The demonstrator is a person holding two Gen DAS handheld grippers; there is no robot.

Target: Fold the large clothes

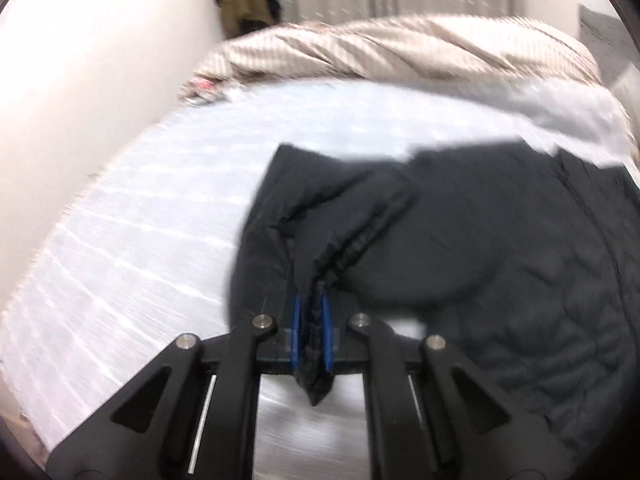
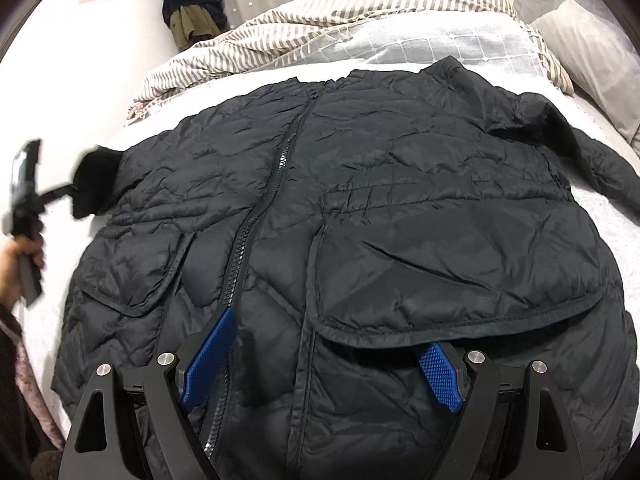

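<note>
A large black quilted jacket (image 2: 400,200) lies face up on a white bed sheet (image 1: 140,220), zipped, collar at the far end. In the left wrist view my left gripper (image 1: 311,320) is shut on the jacket's sleeve cuff (image 1: 320,280), the dark fabric pinched between the blue pads (image 1: 296,320) and lifted off the sheet. The right wrist view shows that left gripper (image 2: 74,190) at the far left, held by a hand (image 2: 18,264). My right gripper (image 2: 328,330) stands open over the jacket's lower front, one finger by the zipper (image 2: 260,220), the other at a pocket flap (image 2: 460,280).
A striped duvet (image 2: 320,12) with a pale blue quilt (image 2: 440,48) is bunched at the head of the bed. Grey pillows (image 2: 580,40) lie at the right. Dark clothes (image 2: 192,0) hang by the curtain. A pale wall (image 1: 80,80) borders the left side.
</note>
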